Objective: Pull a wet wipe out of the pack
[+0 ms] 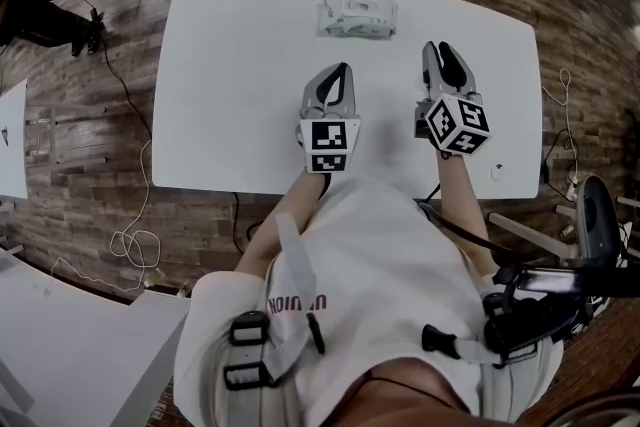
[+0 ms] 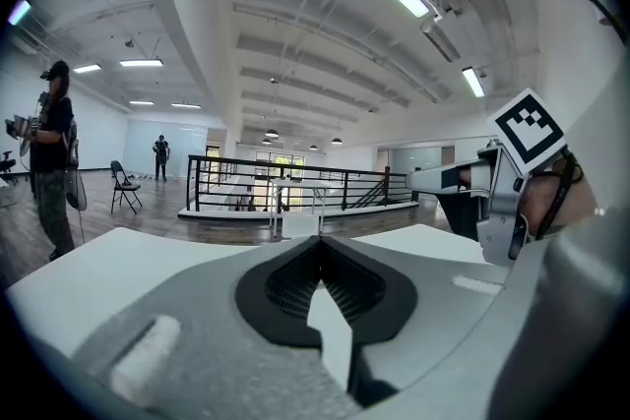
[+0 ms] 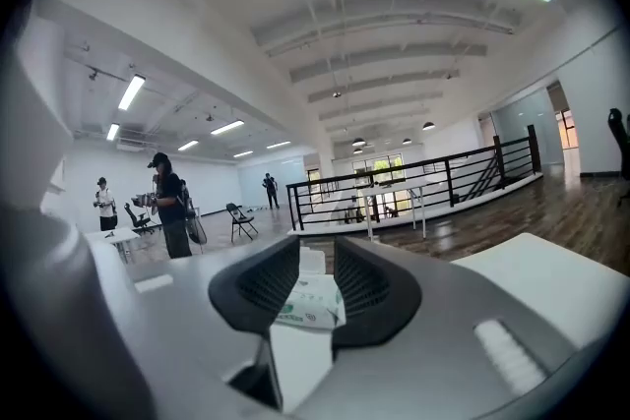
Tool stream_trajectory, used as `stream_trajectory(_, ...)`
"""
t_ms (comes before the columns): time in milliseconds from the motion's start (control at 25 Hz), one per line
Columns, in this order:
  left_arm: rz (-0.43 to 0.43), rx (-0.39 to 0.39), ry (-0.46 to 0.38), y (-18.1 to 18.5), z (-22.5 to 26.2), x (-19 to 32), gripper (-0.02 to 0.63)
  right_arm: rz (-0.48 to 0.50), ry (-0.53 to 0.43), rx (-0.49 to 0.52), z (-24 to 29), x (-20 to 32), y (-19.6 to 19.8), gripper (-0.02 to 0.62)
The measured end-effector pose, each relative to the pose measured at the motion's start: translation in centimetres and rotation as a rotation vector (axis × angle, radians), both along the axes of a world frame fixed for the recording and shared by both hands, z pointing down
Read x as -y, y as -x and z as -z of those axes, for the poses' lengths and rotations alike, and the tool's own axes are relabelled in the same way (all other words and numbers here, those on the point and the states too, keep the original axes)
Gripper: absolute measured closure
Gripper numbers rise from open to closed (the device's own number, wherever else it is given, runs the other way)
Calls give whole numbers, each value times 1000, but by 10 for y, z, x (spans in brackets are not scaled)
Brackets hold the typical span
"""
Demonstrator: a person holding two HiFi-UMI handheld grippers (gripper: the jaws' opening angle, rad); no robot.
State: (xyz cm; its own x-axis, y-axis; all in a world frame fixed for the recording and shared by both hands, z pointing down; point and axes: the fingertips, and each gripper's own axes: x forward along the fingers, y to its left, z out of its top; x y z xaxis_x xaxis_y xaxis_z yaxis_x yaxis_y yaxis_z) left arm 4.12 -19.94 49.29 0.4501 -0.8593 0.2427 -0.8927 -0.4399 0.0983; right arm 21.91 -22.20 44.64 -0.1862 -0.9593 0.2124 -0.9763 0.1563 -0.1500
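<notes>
The wet wipe pack (image 1: 355, 17), white with green print, lies near the far edge of the white table (image 1: 230, 85). In the right gripper view the pack (image 3: 307, 302) shows through the gap between the jaws, well beyond them. My right gripper (image 1: 441, 47) hovers open above the table, right of and short of the pack, with nothing between its pads. My left gripper (image 1: 342, 68) sits just short of the pack with its jaw tips meeting, shut on nothing. In the left gripper view the left gripper (image 2: 317, 241) is shut, and the right gripper (image 2: 463, 180) shows at the right.
A small white disc (image 1: 497, 172) lies near the table's front right corner. Cables (image 1: 130, 115) trail over the wooden floor at the left. A chair (image 1: 597, 215) stands at the right. People (image 3: 172, 207) stand farther off in the hall, by a railing (image 3: 413, 182).
</notes>
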Motion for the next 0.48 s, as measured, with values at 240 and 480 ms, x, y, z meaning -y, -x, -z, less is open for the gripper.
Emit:
stream_trajectory(240, 37, -21, -14, 9, 11, 8, 603, 49, -114, -44, 34, -18, 45, 574)
stream_trajectory(480, 15, -35, -17, 2, 14, 4, 603, 59, -130, -35, 32, -28, 64, 589)
